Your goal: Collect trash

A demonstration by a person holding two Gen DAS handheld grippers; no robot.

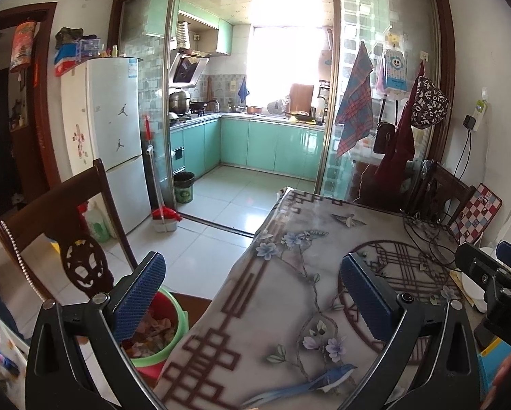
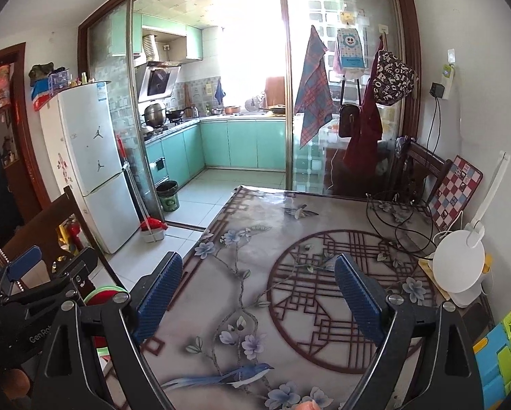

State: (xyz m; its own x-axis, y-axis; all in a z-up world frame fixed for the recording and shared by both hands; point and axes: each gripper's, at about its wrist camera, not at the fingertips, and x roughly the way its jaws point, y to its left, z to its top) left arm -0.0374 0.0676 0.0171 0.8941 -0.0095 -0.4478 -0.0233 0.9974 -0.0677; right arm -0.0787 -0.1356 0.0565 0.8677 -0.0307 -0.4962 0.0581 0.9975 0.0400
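Both tongs are held tilted down over a worktop point(image 2: 255, 256) covered in a flowered cloth. The left tongs point(image 1: 252, 294) are spread wide, with nothing between the blue pads. The right tongs point(image 2: 258, 294) are likewise spread and empty. Trash is seen in a green-rimmed bin point(image 1: 166, 335) beside the worktop's left edge, partly hidden behind the left tongs; its contents cannot be made out.

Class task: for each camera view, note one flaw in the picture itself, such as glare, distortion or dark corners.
Left wrist view: the kitchen window is blown out to white, its glare washing over the ceiling. Right wrist view: fisheye bends the door frame, the corners go black, and the table shows a pale sheen.
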